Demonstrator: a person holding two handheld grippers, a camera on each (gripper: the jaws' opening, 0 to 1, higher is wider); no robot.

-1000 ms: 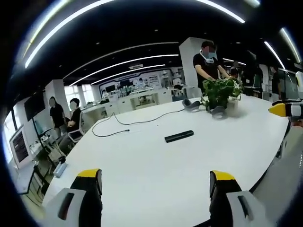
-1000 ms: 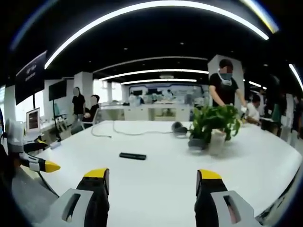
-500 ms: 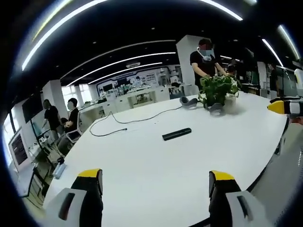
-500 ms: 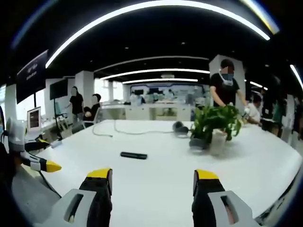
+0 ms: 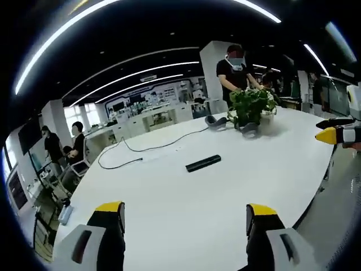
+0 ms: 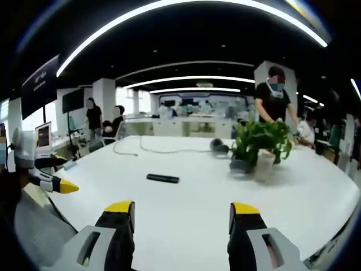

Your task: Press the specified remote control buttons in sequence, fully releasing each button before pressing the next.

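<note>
The remote control point(image 5: 203, 163) is a slim black bar lying flat on the white table point(image 5: 186, 209), just above the centre of the left gripper view and left of centre in the right gripper view point(image 6: 162, 178); its buttons are too small to make out. The left gripper point(image 5: 186, 217) and right gripper point(image 6: 181, 214) hold nothing, jaws spread wide, at the bottom of their frames. A potted plant point(image 6: 260, 144) stands right of centre.

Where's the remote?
The remote lies mid-table in both views, ahead of both open grippers, between the cable and the plant.
</note>
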